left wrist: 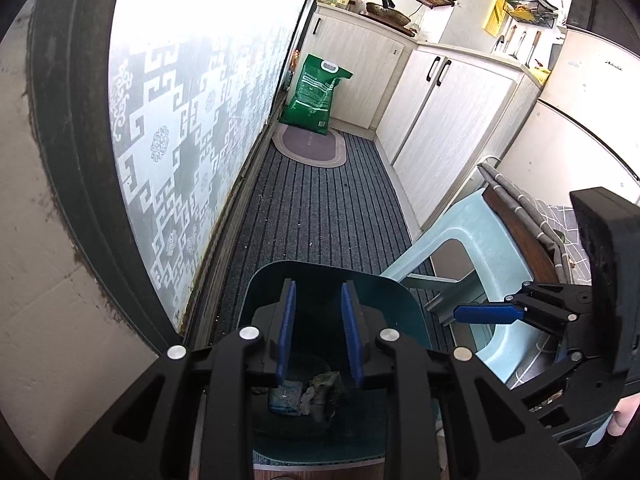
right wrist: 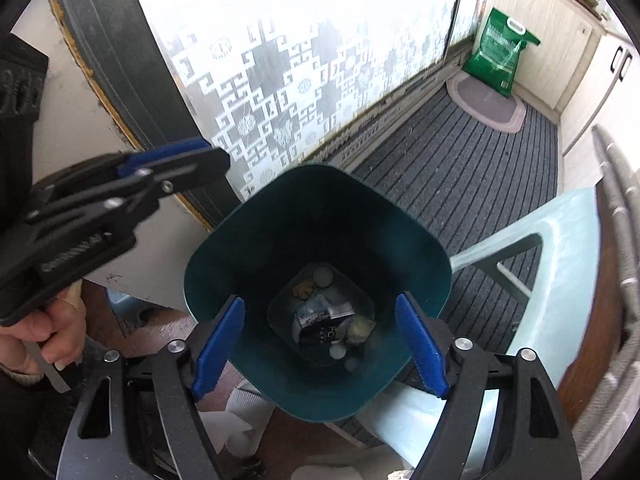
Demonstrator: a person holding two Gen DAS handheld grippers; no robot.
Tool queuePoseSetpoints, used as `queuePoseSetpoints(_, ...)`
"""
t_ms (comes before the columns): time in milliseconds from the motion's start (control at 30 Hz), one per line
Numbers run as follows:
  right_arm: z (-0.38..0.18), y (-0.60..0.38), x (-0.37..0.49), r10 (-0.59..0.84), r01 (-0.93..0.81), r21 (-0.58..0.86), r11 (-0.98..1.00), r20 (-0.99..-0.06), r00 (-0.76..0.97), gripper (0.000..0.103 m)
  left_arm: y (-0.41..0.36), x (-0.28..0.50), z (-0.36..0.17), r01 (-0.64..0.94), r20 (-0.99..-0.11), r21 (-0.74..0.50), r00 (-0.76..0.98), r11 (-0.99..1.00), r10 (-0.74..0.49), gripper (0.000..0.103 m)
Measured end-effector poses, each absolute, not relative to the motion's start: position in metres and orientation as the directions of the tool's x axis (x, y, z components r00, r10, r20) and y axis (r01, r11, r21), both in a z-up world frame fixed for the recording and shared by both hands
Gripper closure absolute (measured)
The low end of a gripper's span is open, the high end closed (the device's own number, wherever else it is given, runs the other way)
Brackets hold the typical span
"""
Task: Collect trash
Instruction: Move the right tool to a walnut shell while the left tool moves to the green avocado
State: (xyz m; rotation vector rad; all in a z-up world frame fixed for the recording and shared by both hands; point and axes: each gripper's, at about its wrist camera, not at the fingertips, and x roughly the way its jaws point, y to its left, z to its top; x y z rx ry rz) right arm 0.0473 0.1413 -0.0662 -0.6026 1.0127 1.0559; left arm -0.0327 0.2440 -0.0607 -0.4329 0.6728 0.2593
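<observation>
Plainly, the biggest risk we see is tipping the dark teal square plastic waste bin (right wrist: 316,288): it stands on the grey striped floor mat (left wrist: 320,208), wedged between the frosted patterned glass door (left wrist: 192,120) and the pale blue plastic stool (left wrist: 460,248), and both tools hang right over its mouth. If we bring the right gripper (right wrist: 320,352) lower, its blue pads straddle the near rim and could catch the wall and knock the bin over, spilling what is already collected. We judge a smaller risk from the left gripper (left wrist: 318,340) and the right one colliding, since they work close together above the same opening.

As for grip, the right jaws stand wide apart with nothing between them. The left jaws are narrowed to a slim gap and we see nothing clamped in it, only the bin's contents far below.

The bin itself is tall, with rounded corners and a smooth rim, tapering to a small floor. On that floor lies the trash (right wrist: 328,320): a crumpled dark wrapper, a pale packet, two or three round pale lids or caps, and a couple of yellowish crumbly lumps. It fills only the very bottom, so we judge plenty of room remains.
</observation>
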Motion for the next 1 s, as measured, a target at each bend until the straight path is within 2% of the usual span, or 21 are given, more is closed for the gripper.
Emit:
queuePoseSetpoints(100,-0.046,0.134,0.046,0.480,-0.915,0.028,0.404,-0.857,0.186,0.046,0.245,-0.033,-0.057,-0.376,-0.635,-0.311,0.766,0.873,0.103,0.077)
queuePoseSetpoints(200,-0.023,0.122,0.048,0.549,-0.904,0.037,0.426,-0.804,0.226,0.052,0.242,-0.032,-0.053,-0.373,-0.627,-0.321,0.773,0.870,0.100,0.070)
queuePoseSetpoints(367,0.010,0.094,0.055,0.628,-0.883,0.038,0.467,-0.717,0.302,0.058,0.233,-0.027,-0.040,-0.354,-0.595,-0.321,0.797,0.878,0.104,0.069)
queuePoseSetpoints(567,0.027,0.059,0.074,0.629,-0.850,0.025,0.526,-0.684,0.370,0.058,0.212,-0.015,-0.026,-0.313,-0.564,-0.297,0.820,0.902,0.099,0.068)
queuePoseSetpoints(667,0.030,0.041,0.087,0.616,-0.827,0.022,0.561,-0.679,0.400,0.058,0.196,-0.005,-0.021,-0.284,-0.556,-0.281,0.827,0.917,0.085,0.064)
queuePoseSetpoints(700,0.031,0.034,0.093,0.612,-0.819,0.026,0.574,-0.678,0.407,0.058,0.191,-0.002,-0.019,-0.276,-0.554,-0.271,0.828,0.922,0.085,0.062)
queuePoseSetpoints(1000,0.024,-0.022,0.119,0.547,-0.746,-0.002,0.666,-0.679,0.491,0.058,0.145,0.027,-0.006,-0.185,-0.526,-0.231,0.850,0.955,0.037,0.059)
